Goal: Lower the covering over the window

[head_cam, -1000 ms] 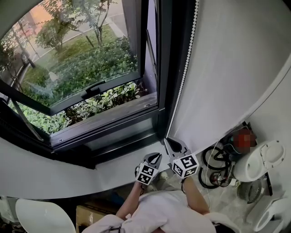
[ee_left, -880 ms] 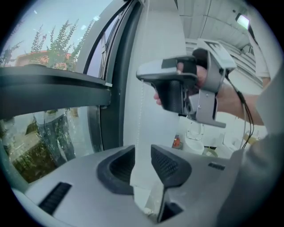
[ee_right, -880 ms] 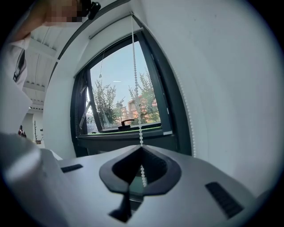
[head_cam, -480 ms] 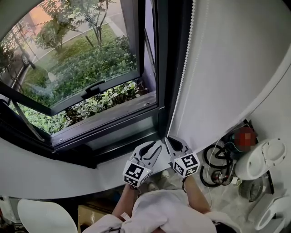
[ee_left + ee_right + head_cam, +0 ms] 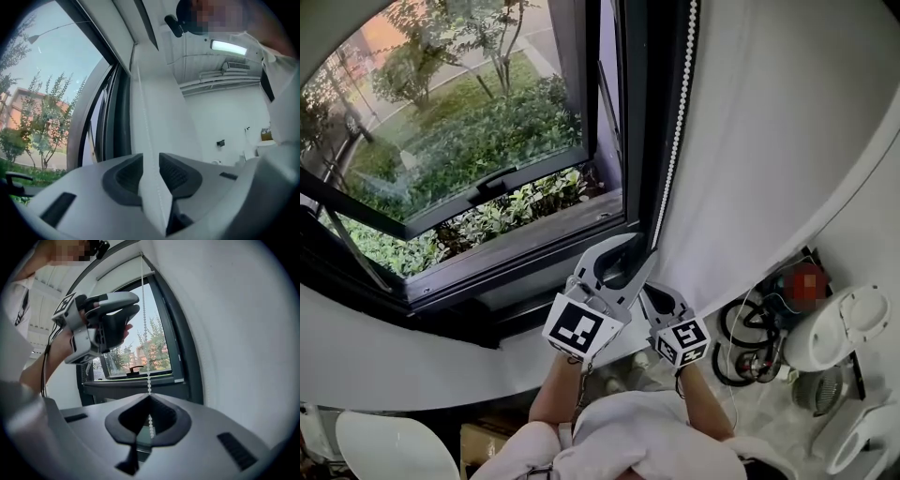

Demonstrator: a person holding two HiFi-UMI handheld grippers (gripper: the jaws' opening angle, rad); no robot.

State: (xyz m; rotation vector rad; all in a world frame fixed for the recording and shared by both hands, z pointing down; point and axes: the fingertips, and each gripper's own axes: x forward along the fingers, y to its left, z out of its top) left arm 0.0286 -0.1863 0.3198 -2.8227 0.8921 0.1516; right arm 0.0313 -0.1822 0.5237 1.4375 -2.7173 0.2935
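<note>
Two grippers: both are up at the right-hand edge of the window, the left one higher than the right in the head view.
Left gripper (image 5: 147,164): released. Its jaws have just been opening and stand apart. A pale strip with a fine dotted line along it runs up through the gap, and nothing is pinched.
Right gripper (image 5: 150,399): clenched on the bead chain (image 5: 674,122). The jaw tips meet around one run of beads, and the gripper points roughly level toward the window.
Chain: it hangs straight from the top of the frame, down along the dark right upright, to the right gripper. In the right gripper view the left gripper's jaws sit just beside it, higher up.
Covering (image 5: 123,268): a pale band across the head of the window only; the glass below it is bare.
Window (image 5: 469,122): dark-framed, with one sash swung open outward and a black handle (image 5: 494,180) on that sash's lower rail. Shrubs, lawn and small trees lie outside.
Wall (image 5: 787,112): white, just right of the chain.
Person: both forearms reach up from a white sleeve (image 5: 647,441) at the bottom of the head view.
Floor at right: coiled black cables (image 5: 741,342) lie beside a white round-lidded appliance (image 5: 839,328).
</note>
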